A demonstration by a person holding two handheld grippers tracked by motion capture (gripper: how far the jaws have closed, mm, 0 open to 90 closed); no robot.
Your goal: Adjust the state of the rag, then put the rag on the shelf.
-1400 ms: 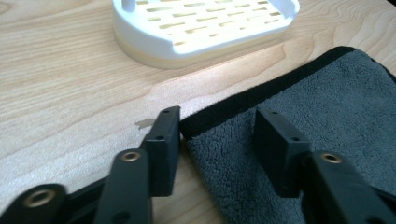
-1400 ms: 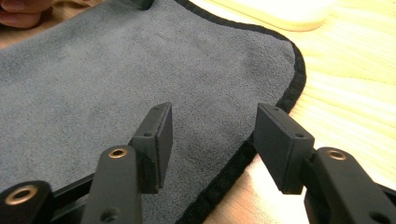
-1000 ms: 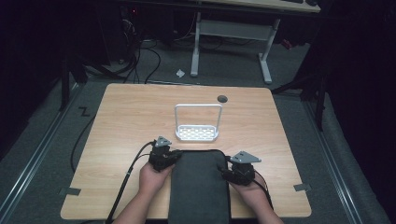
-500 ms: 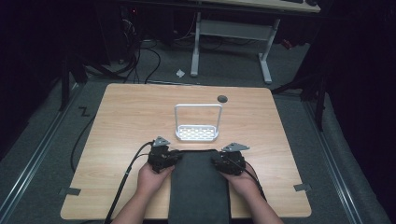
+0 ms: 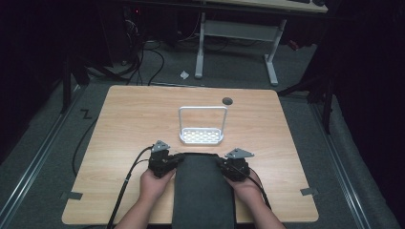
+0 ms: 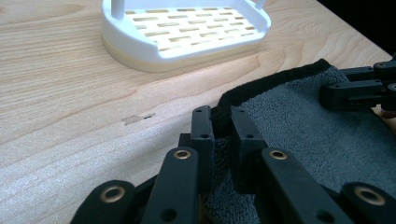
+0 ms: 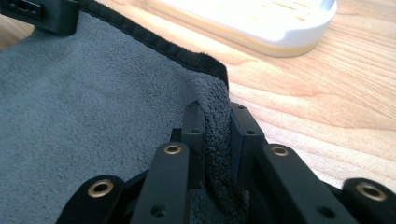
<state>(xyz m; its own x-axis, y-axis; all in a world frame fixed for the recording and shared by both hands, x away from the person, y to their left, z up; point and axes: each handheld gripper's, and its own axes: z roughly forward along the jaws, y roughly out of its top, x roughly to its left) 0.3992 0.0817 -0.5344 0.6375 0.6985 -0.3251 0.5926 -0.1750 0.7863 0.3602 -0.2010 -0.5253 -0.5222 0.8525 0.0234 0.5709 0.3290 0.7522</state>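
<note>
A dark grey towel lies flat at the near edge of the wooden table, between the person's hands. My left gripper pinches its far left corner; in the left gripper view the jaws have just been closing and now press on the towel's black hem. My right gripper holds the far right corner. In the right gripper view its jaws have just been closing and clamp a fold of the towel.
A white slotted tray with a hoop handle stands just beyond the towel, close to both grippers. A dark round hole marks the table's far side. Cables trail off the left gripper across the table.
The right hand has slid left up to the towel's right corner and its jaws have closed on the cloth. The left hand has stayed at the left corner.
</note>
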